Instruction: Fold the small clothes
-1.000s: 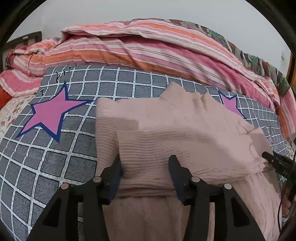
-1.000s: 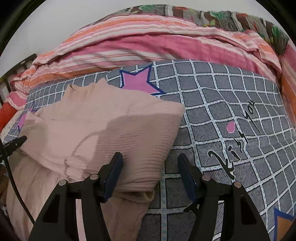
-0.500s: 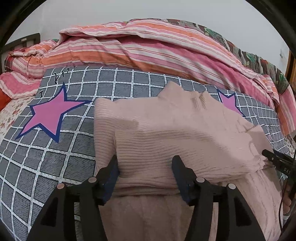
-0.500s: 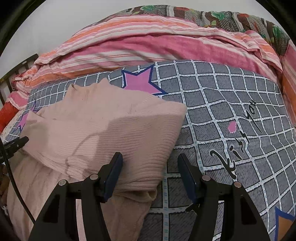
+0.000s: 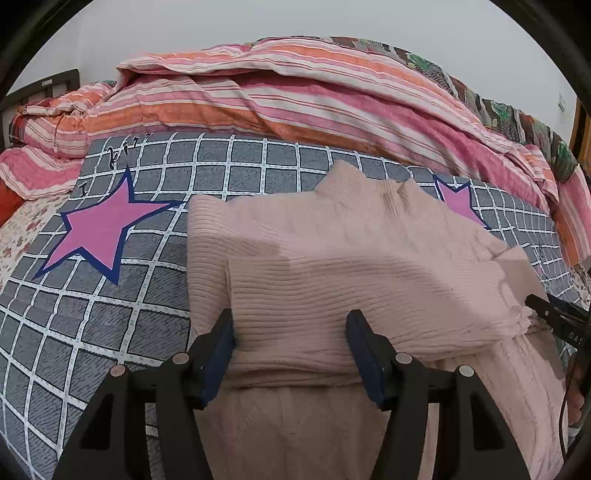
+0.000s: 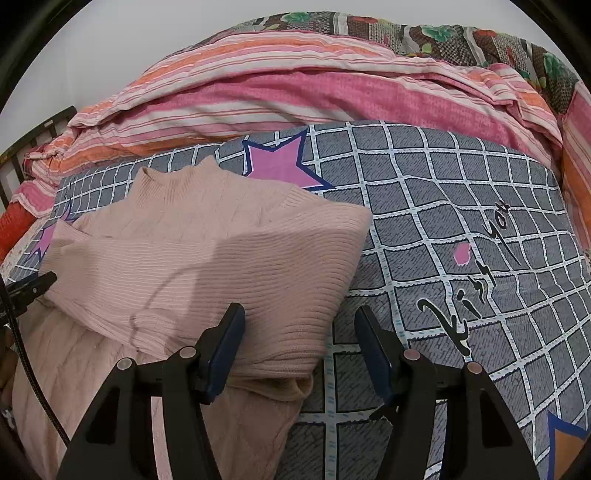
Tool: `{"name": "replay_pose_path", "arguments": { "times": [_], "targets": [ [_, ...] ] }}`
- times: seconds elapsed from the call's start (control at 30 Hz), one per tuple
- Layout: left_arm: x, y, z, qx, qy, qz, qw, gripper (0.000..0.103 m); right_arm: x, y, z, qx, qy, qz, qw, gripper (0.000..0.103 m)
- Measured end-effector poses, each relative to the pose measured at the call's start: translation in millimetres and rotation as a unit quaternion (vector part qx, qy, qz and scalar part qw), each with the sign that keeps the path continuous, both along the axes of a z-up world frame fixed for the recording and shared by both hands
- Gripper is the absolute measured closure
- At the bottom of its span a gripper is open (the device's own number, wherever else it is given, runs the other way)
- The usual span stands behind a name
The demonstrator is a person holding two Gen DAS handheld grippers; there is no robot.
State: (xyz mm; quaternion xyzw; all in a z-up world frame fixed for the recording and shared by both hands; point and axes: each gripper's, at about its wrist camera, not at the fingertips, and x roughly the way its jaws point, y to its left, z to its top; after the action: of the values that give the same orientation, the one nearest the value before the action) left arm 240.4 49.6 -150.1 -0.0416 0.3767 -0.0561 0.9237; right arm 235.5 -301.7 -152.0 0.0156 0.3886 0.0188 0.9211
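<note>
Your left gripper sits low over the near part of the pink ribbed sweater. The folded-over upper half lies directly ahead of it, and the fold's near edge runs across between the two fingers. Its jaws have just been opening and now stand apart, with the knit lying between them; the blue pads do not press on it, though whether the left pad brushes the fabric you cannot tell from this view.

Your right gripper is at the sweater's right edge. The left finger lies over the folded knit, the right finger over bare bedspread, and the corner of the fold sits between them. These jaws are also parted, nothing clamped.

Sweater position: flat on the bed, collar pointing away from you toward the quilt, one sleeve folded across the chest, lower body trailing toward you under both tools. In the left view the tip of the right gripper shows at the sweater's far right edge; in the right view the left tool's tip appears at the far left.

Surface: a grey bedspread with a white grid, pink stars outlined in dark blue, and black script lettering to the right of the sweater. Beyond it a striped pink-and-orange quilt is heaped along the far side, with a floral patchwork cover behind that. A plain pale wall backs the bed, and a dark bed frame shows at the far left.
</note>
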Motion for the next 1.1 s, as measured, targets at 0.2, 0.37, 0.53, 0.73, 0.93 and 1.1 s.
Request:
{"name": "replay_pose_path", "arguments": {
  "times": [0.2, 0.37, 0.53, 0.73, 0.93, 1.1],
  "targets": [
    [-2.1, -0.4, 1.1, -0.002, -0.003, -0.001, 1.0, 0.042, -2.1, -0.1, 2.3, -0.002, -0.007, -0.001, 1.0, 0.042],
    [-8.8, 1.3, 4.5, -0.011, -0.012, -0.004, 0.9999, 0.04, -10.4, -0.1, 9.7, -0.006, -0.027, -0.009, 1.0, 0.042],
    [-17.6, 10.9, 7.3, -0.035, -0.021, -0.005, 0.9992, 0.04, -34.5, 0.7, 23.5, -0.005, -0.059, -0.01, 0.998, 0.042],
    [-39.0, 14.1, 12.3, -0.036, -0.039, -0.009, 0.9986, 0.04, -67.9, 8.5, 36.3, -0.015, -0.09, -0.012, 0.996, 0.042],
    [-61.4, 19.6, 14.7, -0.035, -0.044, -0.006, 0.9984, 0.04, -117.6, 15.6, 33.0, -0.007, -0.085, -0.01, 0.996, 0.042],
    [-92.4, 29.3, 13.9, -0.043, -0.051, 0.002, 0.9977, 0.04, -166.1, 16.9, 22.8, 0.022, -0.049, -0.004, 0.999, 0.042]
  ]
}}
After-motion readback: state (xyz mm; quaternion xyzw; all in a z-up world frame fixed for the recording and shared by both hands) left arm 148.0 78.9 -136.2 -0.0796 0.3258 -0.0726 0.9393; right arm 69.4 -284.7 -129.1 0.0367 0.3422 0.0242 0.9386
